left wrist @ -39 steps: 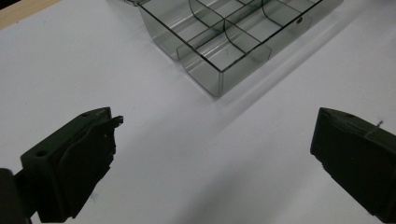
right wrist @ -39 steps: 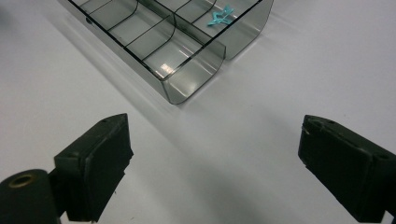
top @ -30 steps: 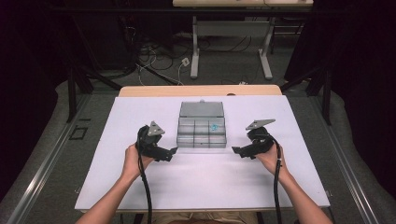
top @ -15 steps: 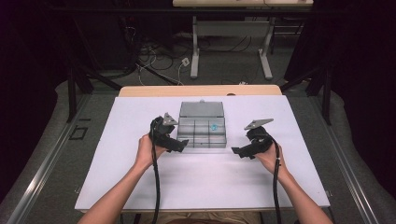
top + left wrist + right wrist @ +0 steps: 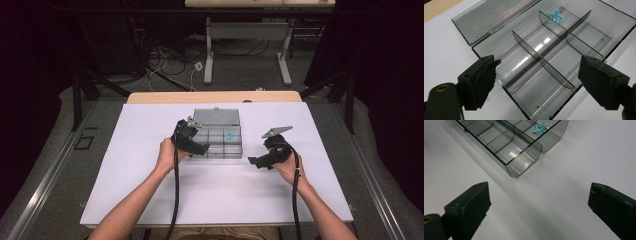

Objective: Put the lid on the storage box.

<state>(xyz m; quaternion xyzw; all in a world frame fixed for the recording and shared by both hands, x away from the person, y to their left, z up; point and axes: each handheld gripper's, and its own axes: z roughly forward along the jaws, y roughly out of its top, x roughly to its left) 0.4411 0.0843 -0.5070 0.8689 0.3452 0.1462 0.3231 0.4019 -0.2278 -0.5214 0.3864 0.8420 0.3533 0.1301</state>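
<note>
White table [image 5: 150, 200], clear smoky compartment box [image 5: 220, 142], lid open, turquoise star [image 5: 555, 17] inside

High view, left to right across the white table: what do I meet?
Left hand-held gripper at the box's left edge → blue star in the compartment box → bare table → right hand-held gripper.

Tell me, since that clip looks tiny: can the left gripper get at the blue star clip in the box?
Probably yes. The box lies lid-open, the blue star clip sits alone in a far compartment, and the left gripper is open over the near cells; dividers stand between.
</note>
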